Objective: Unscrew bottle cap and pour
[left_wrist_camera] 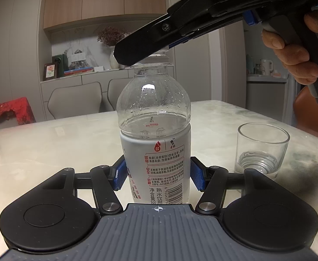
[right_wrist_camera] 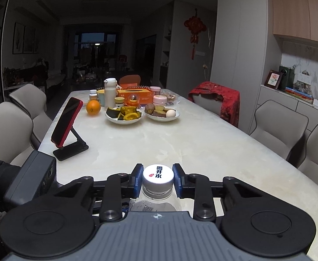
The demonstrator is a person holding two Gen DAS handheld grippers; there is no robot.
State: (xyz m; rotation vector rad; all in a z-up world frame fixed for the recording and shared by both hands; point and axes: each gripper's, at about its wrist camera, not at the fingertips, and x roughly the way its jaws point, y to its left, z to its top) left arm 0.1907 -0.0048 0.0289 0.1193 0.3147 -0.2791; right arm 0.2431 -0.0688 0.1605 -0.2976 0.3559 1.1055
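A clear plastic water bottle (left_wrist_camera: 154, 117) with a white printed label stands upright on the marble table (left_wrist_camera: 50, 152). My left gripper (left_wrist_camera: 157, 174) is shut on its labelled body, blue pads pressed against both sides. The bottle's white cap (right_wrist_camera: 158, 175) carries dark characters and a red mark. My right gripper (right_wrist_camera: 158, 179) comes in from above and is shut on that cap, a blue pad on each side. In the left wrist view the right gripper's black fingers (left_wrist_camera: 141, 45) hide most of the cap, and a hand (left_wrist_camera: 293, 50) holds its handle. A short clear glass (left_wrist_camera: 262, 150) stands to the bottle's right.
Farther down the table (right_wrist_camera: 202, 148) are a red phone on a black stand (right_wrist_camera: 67, 124), an orange (right_wrist_camera: 93, 107), two plates of food (right_wrist_camera: 124, 114), a tissue box and jars. Grey chairs (right_wrist_camera: 278, 126) line both sides, one draped in red cloth (right_wrist_camera: 222, 100).
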